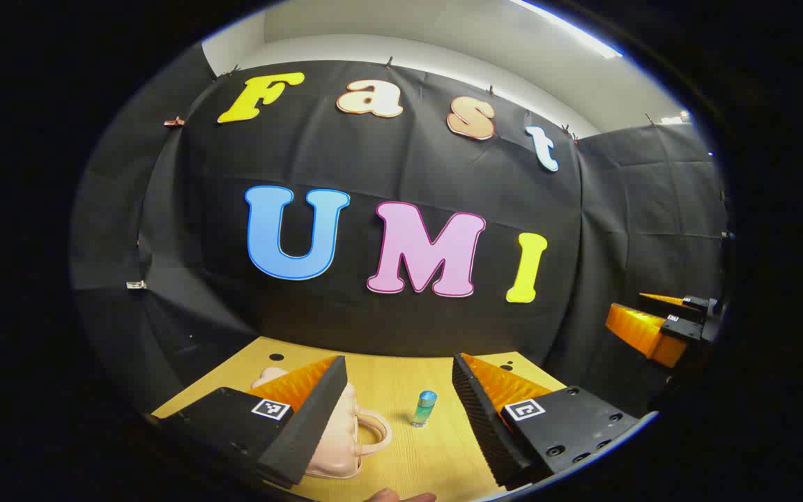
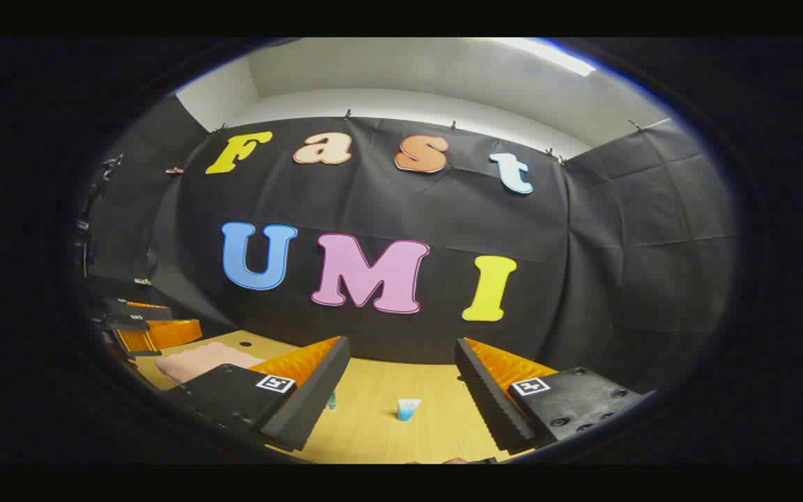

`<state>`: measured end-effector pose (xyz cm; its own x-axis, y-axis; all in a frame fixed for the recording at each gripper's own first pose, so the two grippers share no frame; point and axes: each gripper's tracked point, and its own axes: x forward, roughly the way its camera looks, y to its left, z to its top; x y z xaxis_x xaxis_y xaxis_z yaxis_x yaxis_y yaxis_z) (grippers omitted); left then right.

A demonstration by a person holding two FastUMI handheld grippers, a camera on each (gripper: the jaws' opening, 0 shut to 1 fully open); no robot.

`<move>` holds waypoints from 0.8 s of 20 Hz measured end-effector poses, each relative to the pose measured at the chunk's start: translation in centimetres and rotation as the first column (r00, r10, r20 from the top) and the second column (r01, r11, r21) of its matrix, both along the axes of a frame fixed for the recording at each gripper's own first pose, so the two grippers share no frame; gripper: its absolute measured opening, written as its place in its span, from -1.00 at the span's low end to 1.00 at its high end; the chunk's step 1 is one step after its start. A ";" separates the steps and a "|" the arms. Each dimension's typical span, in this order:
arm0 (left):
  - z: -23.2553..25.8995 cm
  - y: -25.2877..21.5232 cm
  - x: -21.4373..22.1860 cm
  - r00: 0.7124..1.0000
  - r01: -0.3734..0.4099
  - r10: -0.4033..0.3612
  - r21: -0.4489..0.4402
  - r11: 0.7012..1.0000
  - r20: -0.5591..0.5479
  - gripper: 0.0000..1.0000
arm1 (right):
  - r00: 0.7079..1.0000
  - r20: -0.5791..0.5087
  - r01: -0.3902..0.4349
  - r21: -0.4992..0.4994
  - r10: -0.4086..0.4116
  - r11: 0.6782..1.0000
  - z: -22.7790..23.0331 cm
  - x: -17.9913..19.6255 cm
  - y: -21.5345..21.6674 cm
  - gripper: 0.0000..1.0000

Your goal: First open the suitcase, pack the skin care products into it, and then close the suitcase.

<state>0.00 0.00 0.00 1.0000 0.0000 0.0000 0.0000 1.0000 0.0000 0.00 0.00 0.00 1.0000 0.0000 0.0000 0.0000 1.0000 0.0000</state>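
The pink suitcase (image 1: pixel 335 436) is lying shut on the wooden table (image 1: pixel 401 390), its looped handle (image 1: pixel 373 429) facing the small bottle (image 1: pixel 424 408) standing just beside it. The left gripper (image 1: pixel 398 411) and right gripper (image 2: pixel 401 390) are both hovering with fingers spread, holding nothing. The case is probably light and stiff; the handle looks the surest hold.

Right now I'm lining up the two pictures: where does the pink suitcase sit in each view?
Left gripper view: pink suitcase lies at lower centre-left on the wooden table, partly behind the left gripper.
Right gripper view: it lies at the lower left, on the table's far left.
Shared landmark: the wooden table.
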 end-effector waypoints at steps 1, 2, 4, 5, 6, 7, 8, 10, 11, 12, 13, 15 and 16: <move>-0.2 -0.1 0.0 1.000 0.007 -0.007 0.004 1.000 -0.008 0.91 | 1.000 -0.001 0.005 0.003 -0.005 1.000 -0.1 0.0 0.0 0.92; -0.4 -0.2 0.0 1.000 0.013 -0.013 0.008 1.000 -0.013 0.91 | 1.000 -0.006 0.007 0.004 -0.007 1.000 -0.1 -0.1 0.0 0.90; -0.3 -0.3 -0.1 1.000 0.022 -0.021 0.013 1.000 -0.013 0.92 | 1.000 -0.008 0.011 0.000 -0.011 1.000 -0.2 -0.1 0.0 0.92; -0.1 -0.3 0.0 1.000 0.025 -0.025 0.016 1.000 -0.010 0.92 | 1.000 -0.006 0.013 -0.005 -0.013 1.000 -0.2 -0.1 0.0 0.90; -0.2 -0.3 0.0 1.000 0.026 -0.026 0.021 0.999 -0.010 0.92 | 1.000 -0.005 0.015 -0.009 -0.015 1.000 -0.2 -0.1 0.0 0.90; -0.2 -0.3 0.1 1.000 0.028 -0.028 0.025 0.999 -0.013 0.91 | 1.000 -0.007 0.014 -0.011 -0.014 1.000 -0.3 -0.1 0.1 0.90; -0.4 -0.3 0.0 0.999 0.030 -0.030 0.026 0.999 -0.015 0.91 | 1.000 -0.009 0.014 -0.012 -0.014 1.000 -0.4 -0.1 0.2 0.92; -0.5 -0.4 0.1 0.999 0.035 -0.034 0.023 0.999 -0.017 0.91 | 1.000 -0.012 0.019 -0.015 -0.019 1.000 -0.5 0.1 0.1 0.92; -0.6 -0.3 0.0 0.999 0.036 -0.035 0.024 0.999 -0.021 0.91 | 1.000 -0.014 0.020 -0.012 -0.020 1.000 -0.5 0.2 0.1 0.92; -0.9 -0.3 0.0 0.999 0.039 -0.038 0.027 0.999 -0.025 0.91 | 1.000 -0.014 0.021 -0.009 -0.021 1.000 -0.4 0.3 0.2 0.92; -0.8 -0.2 0.0 0.999 0.040 -0.039 0.032 0.999 -0.026 0.91 | 1.000 -0.012 0.024 -0.010 -0.024 1.000 -0.4 0.2 0.2 0.92; -1.0 -0.1 0.1 0.999 0.043 -0.042 0.047 0.998 -0.032 0.91 | 1.000 -0.008 0.028 -0.022 -0.028 0.999 -0.3 0.4 0.1 0.90; -1.3 0.0 0.1 0.998 0.046 -0.044 0.049 0.998 -0.036 0.92 | 1.000 -0.009 0.028 -0.030 -0.028 0.999 -0.5 0.4 0.2 0.90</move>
<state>0.15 -0.02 -1.29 0.9984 -0.0438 -0.0356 0.0456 0.9977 0.0494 0.45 0.17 -0.49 0.9996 -0.0283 -0.0088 0.0280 0.9992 -0.0298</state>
